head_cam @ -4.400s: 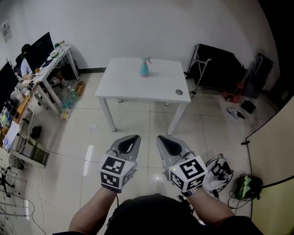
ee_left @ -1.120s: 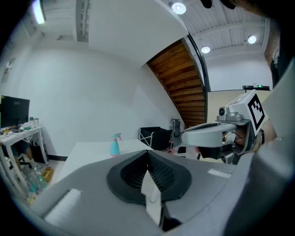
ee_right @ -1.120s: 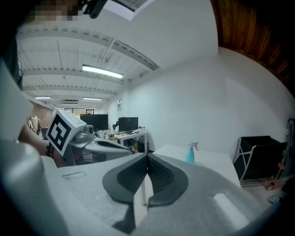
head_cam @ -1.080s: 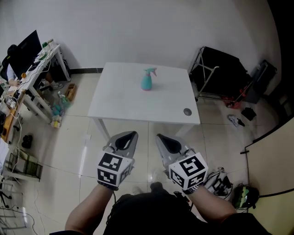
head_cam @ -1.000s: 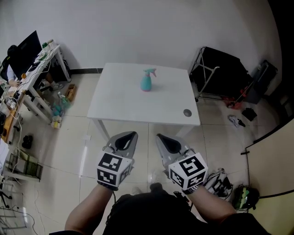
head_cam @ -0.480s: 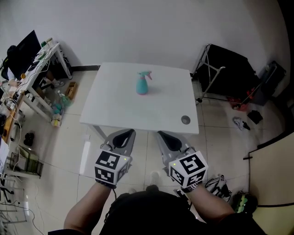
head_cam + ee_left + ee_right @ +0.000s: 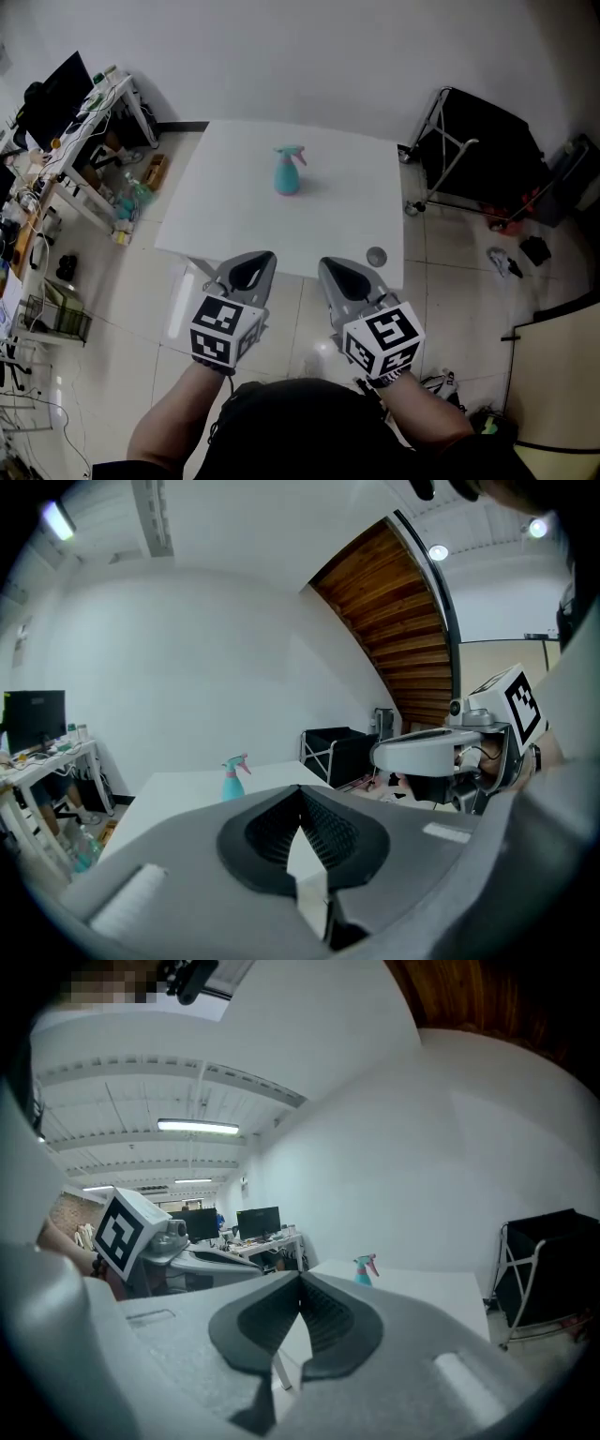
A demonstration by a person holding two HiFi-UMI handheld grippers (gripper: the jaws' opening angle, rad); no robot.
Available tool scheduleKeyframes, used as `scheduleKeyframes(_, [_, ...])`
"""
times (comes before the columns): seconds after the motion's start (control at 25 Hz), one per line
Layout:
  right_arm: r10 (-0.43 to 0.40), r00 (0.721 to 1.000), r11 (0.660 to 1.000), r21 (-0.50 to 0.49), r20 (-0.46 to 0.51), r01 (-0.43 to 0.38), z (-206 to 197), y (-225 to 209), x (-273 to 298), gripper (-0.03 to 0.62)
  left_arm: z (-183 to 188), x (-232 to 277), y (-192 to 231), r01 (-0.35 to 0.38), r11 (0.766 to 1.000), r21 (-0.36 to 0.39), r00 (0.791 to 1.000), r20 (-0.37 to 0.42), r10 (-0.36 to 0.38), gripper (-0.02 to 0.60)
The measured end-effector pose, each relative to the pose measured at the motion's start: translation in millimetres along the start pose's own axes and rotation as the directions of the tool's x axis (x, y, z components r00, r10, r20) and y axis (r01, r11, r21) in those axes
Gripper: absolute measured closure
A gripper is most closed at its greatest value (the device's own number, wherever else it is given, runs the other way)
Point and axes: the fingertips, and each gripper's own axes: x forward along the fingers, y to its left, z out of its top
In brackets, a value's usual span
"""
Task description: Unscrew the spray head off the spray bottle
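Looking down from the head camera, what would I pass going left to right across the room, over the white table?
cluttered desk → spray bottle → small grey disc → black rack

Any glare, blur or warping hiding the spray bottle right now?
Head view: fisheye bows the table edges, floor tiles glare, spray bottle sharp. Left gripper view: dark corners, bottle small yet clear. Right gripper view: dark corners, bright ceiling lamp, bottle tiny but visible.

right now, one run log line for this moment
spray bottle: upright on table, spray head on | left gripper: shut, empty | right gripper: shut, empty | contact: none
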Motion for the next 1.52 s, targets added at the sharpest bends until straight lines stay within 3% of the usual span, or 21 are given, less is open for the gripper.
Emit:
scheduleKeyframes(0.48, [0.048, 0.999, 0.999, -0.003, -0.002, -0.048, 4, -27, 10, 0.603, 10, 33, 2, -0.037, 0.999, 0.004, 0.999, -0.014, 0.037, 0.568])
scheduleKeyframes(0.88, [0.038, 0.999, 0.999, -0.037, -0.026, -0.039, 10, -37, 35, 0.603, 15, 56, 24, -0.013, 1.000, 0.001, 1.000, -0.012, 0.013, 0.568])
scheduleKeyframes(1.28, [-0.024, 0.998, 0.998, -0.055, -0.053, 0.021, 16, -50, 82, 0.603, 11, 88, 66, 0.048, 0.999, -0.001, 0.999, -0.022, -0.048, 0.568])
scheduleKeyframes(1.52, [-0.076, 0.995, 0.996, -0.053, -0.064, 0.073, 25, -53, 116, 0.603, 10, 105, 89, 0.123, 0.992, -0.003, 0.990, -0.064, -0.123, 0.568])
